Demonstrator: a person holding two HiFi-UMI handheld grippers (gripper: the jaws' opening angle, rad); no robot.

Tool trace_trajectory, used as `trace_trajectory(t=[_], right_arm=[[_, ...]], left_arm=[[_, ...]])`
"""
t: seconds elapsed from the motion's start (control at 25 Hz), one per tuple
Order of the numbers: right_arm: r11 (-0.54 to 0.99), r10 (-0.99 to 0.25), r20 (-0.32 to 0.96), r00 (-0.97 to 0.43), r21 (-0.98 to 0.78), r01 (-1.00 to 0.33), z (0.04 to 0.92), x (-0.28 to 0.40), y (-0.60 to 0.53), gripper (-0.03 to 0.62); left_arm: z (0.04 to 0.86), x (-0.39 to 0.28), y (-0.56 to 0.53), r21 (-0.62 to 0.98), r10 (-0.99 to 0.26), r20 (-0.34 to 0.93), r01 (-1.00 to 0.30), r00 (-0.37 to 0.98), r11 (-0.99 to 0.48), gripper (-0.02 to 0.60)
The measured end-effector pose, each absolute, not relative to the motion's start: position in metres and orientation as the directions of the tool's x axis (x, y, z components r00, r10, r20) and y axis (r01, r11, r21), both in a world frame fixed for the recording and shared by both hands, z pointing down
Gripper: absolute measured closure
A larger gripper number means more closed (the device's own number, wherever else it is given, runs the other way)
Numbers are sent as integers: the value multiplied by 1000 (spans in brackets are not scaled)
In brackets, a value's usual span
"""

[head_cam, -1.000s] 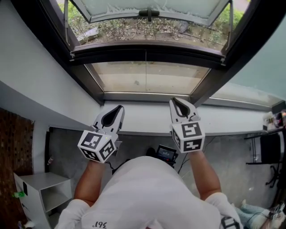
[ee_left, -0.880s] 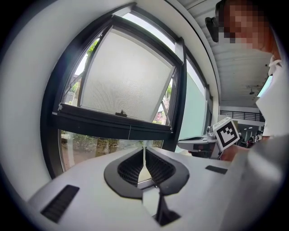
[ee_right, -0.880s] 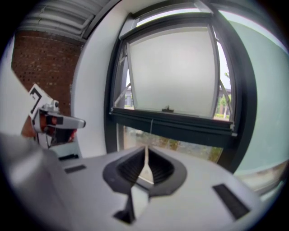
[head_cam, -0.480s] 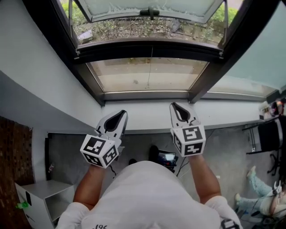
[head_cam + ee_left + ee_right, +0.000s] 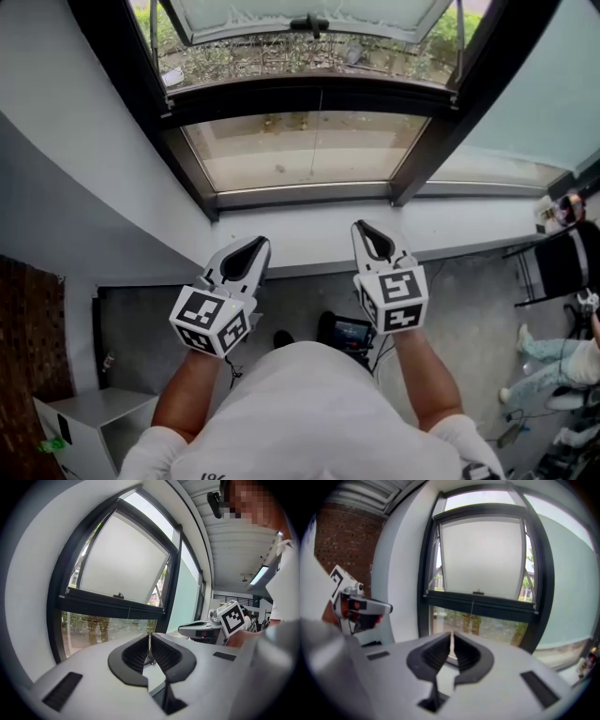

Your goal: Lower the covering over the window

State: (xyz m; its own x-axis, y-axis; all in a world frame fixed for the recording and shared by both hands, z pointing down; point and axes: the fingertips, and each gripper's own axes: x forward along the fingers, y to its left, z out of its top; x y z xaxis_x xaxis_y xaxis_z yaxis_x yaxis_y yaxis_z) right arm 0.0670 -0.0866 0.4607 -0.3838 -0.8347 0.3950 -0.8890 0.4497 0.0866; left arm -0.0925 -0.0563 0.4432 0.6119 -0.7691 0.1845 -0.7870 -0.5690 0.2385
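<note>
A black-framed window (image 5: 309, 94) fills the wall ahead, its upper sash (image 5: 309, 14) tilted outward and a fixed pane (image 5: 300, 150) below. A thin cord (image 5: 320, 131) hangs down the middle of the lower pane and also shows as a cord (image 5: 472, 608) in the right gripper view. No blind or shade shows over the glass. My left gripper (image 5: 255, 246) and right gripper (image 5: 364, 228) are held side by side below the sill, pointing at the window and well short of it. Both are shut with nothing between the pads, as seen at the left gripper (image 5: 149, 641) and right gripper (image 5: 451, 644).
A white windowsill (image 5: 309, 230) runs under the frame. A white shelf unit (image 5: 84, 417) and a brick wall (image 5: 28, 328) are at the lower left. A small screen device (image 5: 349, 331) lies on the floor. A black chair (image 5: 562, 262) and a seated person's legs (image 5: 553, 356) are on the right.
In the head view the window has slid upward and both grippers sit a little lower. A seated person's legs have come into sight at the right. Both grippers stayed shut.
</note>
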Motion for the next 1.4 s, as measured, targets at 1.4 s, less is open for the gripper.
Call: trace_trajectory(t=[1.4], right_arm=[[536, -785, 431, -445, 111, -837, 464, 115, -91, 572]], left_arm=[[443, -29, -50, 250, -788, 214, -812, 577, -527, 546]])
